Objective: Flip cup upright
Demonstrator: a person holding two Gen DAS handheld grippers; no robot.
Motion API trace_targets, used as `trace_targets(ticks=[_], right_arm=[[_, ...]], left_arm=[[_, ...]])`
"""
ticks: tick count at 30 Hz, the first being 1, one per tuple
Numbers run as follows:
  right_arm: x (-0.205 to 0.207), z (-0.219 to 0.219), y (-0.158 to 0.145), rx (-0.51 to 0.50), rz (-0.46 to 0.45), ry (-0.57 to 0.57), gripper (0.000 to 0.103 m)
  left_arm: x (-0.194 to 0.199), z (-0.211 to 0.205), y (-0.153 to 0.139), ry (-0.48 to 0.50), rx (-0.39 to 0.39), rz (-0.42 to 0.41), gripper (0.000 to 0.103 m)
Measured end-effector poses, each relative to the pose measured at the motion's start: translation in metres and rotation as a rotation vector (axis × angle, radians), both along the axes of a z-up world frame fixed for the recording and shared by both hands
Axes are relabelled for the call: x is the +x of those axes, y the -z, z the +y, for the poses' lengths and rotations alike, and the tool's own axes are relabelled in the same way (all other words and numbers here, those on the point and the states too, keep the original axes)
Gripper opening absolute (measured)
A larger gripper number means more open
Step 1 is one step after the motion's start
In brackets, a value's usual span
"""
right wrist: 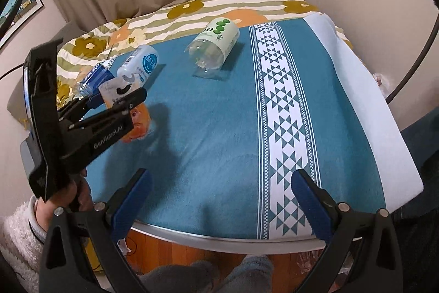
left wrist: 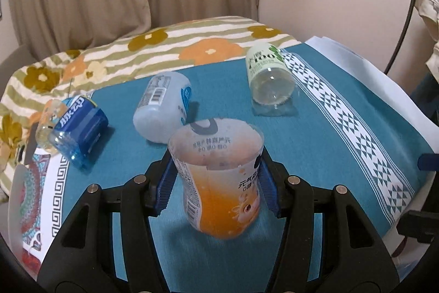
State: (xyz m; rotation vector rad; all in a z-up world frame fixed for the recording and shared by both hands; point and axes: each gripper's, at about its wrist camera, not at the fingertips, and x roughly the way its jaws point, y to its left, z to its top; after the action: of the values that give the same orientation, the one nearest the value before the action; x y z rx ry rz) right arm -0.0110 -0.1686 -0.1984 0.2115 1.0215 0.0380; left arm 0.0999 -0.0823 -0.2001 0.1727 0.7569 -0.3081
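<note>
Both tongs are black with blue pads: the left gripper [left wrist: 216,180] grips the orange cut-bottle plastic cup [left wrist: 219,183] between its pads, mouth up, bottom seemingly on the teal woven tablecloth [left wrist: 329,142]. The right gripper [right wrist: 219,199] waits open and empty at the table's near edge. I judge the flip is nearly done; next it should release gently. Beyond the tongs lie a pale blue bottle cup [left wrist: 164,106], a green-labelled clear one [left wrist: 269,76] and a dark blue one [left wrist: 79,128], on their sides. The left pad's contact is partly hidden.

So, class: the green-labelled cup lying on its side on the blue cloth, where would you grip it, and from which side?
Grip the green-labelled cup across its labelled mid-body, coming from above with one finger on each long side. It lies on its side on the blue cloth, so the round wall is exposed; the free right gripper looks nearest.
</note>
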Motion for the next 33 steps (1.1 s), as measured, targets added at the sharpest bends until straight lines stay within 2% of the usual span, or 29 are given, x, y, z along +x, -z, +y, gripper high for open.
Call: trace_targets(ticks=[4,14,17,19,21,27,33], right_arm=[[-0.004,0.003,-0.002,-0.009,-0.008,-0.006,0.101],[-0.003,0.008,-0.008,-0.014,-0.028,-0.017,0.101],[-0.003,0.009,-0.009,-0.013,-0.029,-0.02,0.101],[-0.003,0.01,-0.01,-0.014,-0.032,-0.02,0.101],[-0.004,0.009,-0.011,-0.014,-0.037,-0.019,0.101],[-0.006,0.008,-0.02,-0.012,-0.05,-0.009,0.101],[-0.007,0.01,-0.048,-0.016,-0.078,-0.01,0.101]], left_arm=[[-0.005,0.006,0.011,-0.016,-0.005,0.095,0.059],[-0.005,0.011,0.01,-0.028,-0.023,0.123,0.059],[-0.003,0.008,0.01,-0.021,0.01,0.134,0.065],[-0.002,0.006,0.011,-0.014,0.029,0.137,0.092],[-0.004,0.006,0.008,-0.015,0.036,0.114,0.101],[-0.009,0.007,-0.008,-0.009,0.062,0.088,0.101],[-0.03,0.028,-0.049,-0.03,0.045,0.087,0.101]])
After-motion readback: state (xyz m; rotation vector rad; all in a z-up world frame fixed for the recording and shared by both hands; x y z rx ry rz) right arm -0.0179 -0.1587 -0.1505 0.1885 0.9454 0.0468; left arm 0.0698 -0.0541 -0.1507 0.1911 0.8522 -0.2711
